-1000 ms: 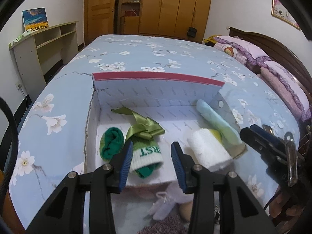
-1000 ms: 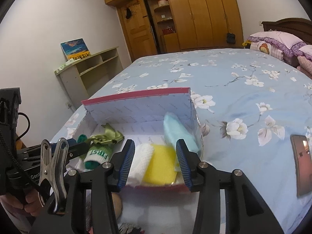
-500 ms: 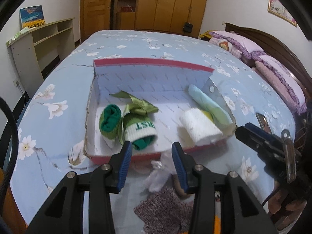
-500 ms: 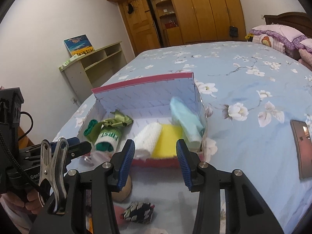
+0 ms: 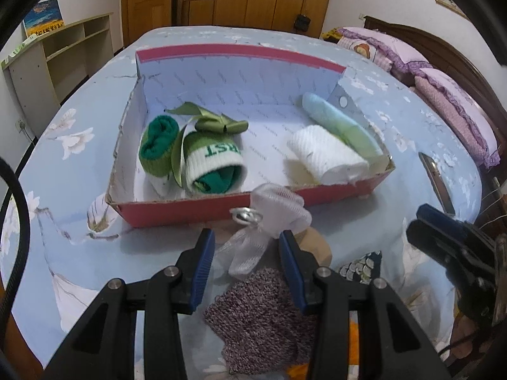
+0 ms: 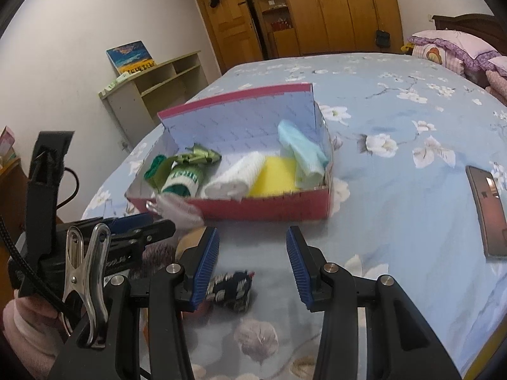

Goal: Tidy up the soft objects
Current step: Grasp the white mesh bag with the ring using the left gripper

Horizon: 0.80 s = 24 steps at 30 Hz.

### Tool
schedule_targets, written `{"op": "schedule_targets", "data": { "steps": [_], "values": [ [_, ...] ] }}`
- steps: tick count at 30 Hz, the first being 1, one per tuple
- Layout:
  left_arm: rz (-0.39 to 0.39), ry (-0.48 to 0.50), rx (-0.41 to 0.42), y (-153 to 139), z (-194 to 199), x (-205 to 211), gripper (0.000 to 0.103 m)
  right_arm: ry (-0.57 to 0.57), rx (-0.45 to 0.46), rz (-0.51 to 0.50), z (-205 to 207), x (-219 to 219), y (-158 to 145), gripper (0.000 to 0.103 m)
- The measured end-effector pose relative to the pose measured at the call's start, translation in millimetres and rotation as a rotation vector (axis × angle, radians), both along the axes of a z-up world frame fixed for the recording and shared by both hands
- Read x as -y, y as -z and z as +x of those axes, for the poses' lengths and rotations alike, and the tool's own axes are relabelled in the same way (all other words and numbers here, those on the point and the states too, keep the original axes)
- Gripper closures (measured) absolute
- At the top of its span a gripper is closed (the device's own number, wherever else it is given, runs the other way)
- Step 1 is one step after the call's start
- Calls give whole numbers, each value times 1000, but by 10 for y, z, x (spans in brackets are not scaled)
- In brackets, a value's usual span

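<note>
A red box (image 5: 221,204) with a white inside sits on the bed. It holds rolled green socks (image 5: 215,161), a green ribbon (image 5: 218,123), a white rolled cloth (image 5: 326,155) and a pale blue roll (image 5: 336,120). In the right wrist view a yellow sponge (image 6: 275,177) also lies in the box (image 6: 263,207). A white mesh pouf (image 5: 275,205), a purple-grey knit cloth (image 5: 263,310) and a dark patterned piece (image 6: 233,286) lie loose before it. My left gripper (image 5: 245,240) hangs open over the pouf's tail, pads apart from it. My right gripper (image 6: 252,237) is open and holds nothing.
A phone (image 6: 484,209) lies on the blue flowered bedspread to the right. Pillows (image 5: 456,107) and a dark headboard line the far right. A shelf unit (image 6: 155,88) and wooden wardrobes stand beyond the bed. A tan object (image 5: 317,247) lies beside the pouf.
Both grippers have drawn back from the box toward the bed's near edge and tipped down. The loose pieces before the box have come into view. Jaw gaps look unchanged.
</note>
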<state>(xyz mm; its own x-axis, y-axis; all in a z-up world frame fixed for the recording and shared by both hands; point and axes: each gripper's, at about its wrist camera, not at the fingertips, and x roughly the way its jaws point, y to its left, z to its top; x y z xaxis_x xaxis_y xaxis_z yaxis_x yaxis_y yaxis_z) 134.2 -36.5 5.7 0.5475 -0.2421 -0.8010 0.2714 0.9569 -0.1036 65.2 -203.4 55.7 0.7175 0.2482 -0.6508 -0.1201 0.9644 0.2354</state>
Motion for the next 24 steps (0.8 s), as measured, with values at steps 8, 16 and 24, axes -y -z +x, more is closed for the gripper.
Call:
{"op": "schedule_targets", "data": {
  "steps": [8, 16, 24],
  "values": [
    [5, 5, -17, 98, 28, 56, 58, 6, -26, 14, -13, 40, 73, 58],
    [-28, 7, -16, 164, 85, 64, 60, 11, -44, 10, -78, 52, 116, 58],
    [-92, 24, -23, 186, 69, 30, 87, 16, -77, 6, -115, 42, 194, 58]
  ]
}}
